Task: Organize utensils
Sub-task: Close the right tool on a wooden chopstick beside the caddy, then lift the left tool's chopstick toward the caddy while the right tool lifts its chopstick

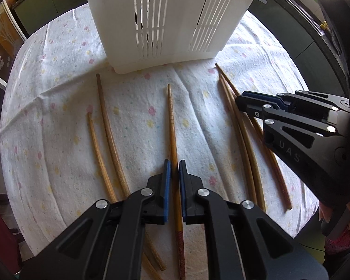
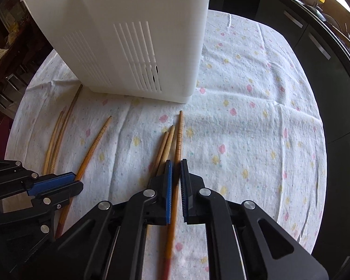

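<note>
Chopsticks on cloth: six lie loose on the flowered tablecloth (image 1: 58, 116), none visibly moved into the caddy, so the sorting looks barely begun.
Left pair: a short pale chopstick (image 1: 100, 156) and a longer dark chopstick (image 1: 109, 140) lie side by side at the left of the left wrist view, untouched, well apart from either tool.
Left gripper (image 1: 174, 170): lower centre of its own view, jaws pinched nearly together on the ridged chopstick (image 1: 171, 121), which runs up between the blue pads toward the caddy; its red end shows below the jaws.
Caddy: the white slotted utensil caddy (image 1: 165, 23) stands upright at the top centre of both views, just beyond the chopstick tips; something dark shows through its slots, too little to name.
Right cluster: two pale chopsticks (image 2: 164, 149) lie touching, just left of the right tool's fingers.
Right gripper (image 2: 176, 170): lower centre of its own view, jaws drawn in on the notched chopstick (image 2: 179, 140), the rightmost of the cluster; whether it has left the cloth I cannot tell.
Done: one stick gripped by each tool, by the look of it.
Left to do: carry both to the caddy, then four more sticks.
</note>
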